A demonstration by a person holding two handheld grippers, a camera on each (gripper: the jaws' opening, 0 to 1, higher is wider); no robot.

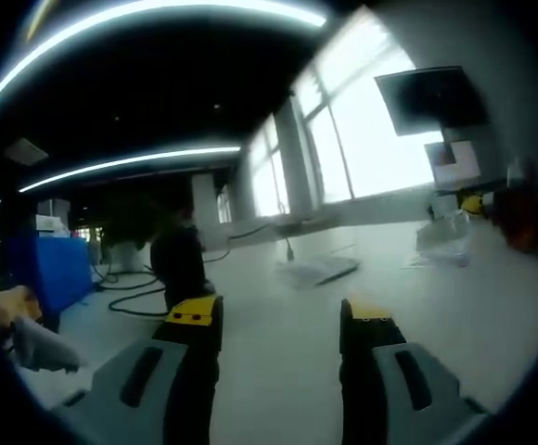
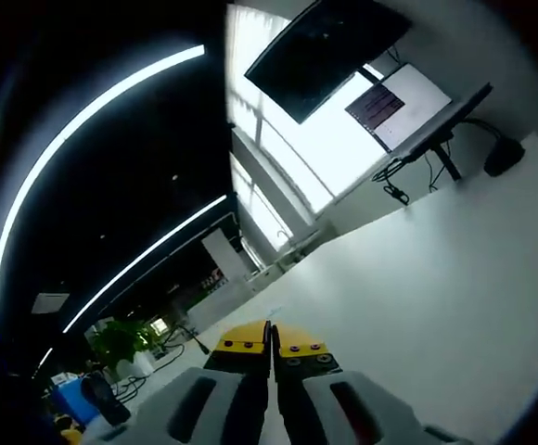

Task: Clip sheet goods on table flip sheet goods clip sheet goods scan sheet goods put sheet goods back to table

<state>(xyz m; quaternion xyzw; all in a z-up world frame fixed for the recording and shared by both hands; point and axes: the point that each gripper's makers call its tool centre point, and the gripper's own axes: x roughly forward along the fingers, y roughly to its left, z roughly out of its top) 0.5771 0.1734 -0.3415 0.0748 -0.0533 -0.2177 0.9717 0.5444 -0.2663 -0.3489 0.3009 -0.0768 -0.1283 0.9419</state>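
- Yellow-tipped grey left gripper (image 1: 283,320) stands wide, nothing between its jaws.
- Our right gripper (image 2: 271,341) has its jaws pressed together; something thin and pale peeps above the tips (we cannot tell whether that is a sheet).
- Clear crinkled sheet goods (image 1: 445,236) lie far off on the white table (image 1: 278,306), right of our left gripper.
- We judge them light, floppy and slippery; take an edge.

We saw a keyboard (image 1: 317,270) on the table (image 1: 278,343), a clear bag (image 1: 443,236) to its right, and a monitor (image 1: 436,100) behind them.
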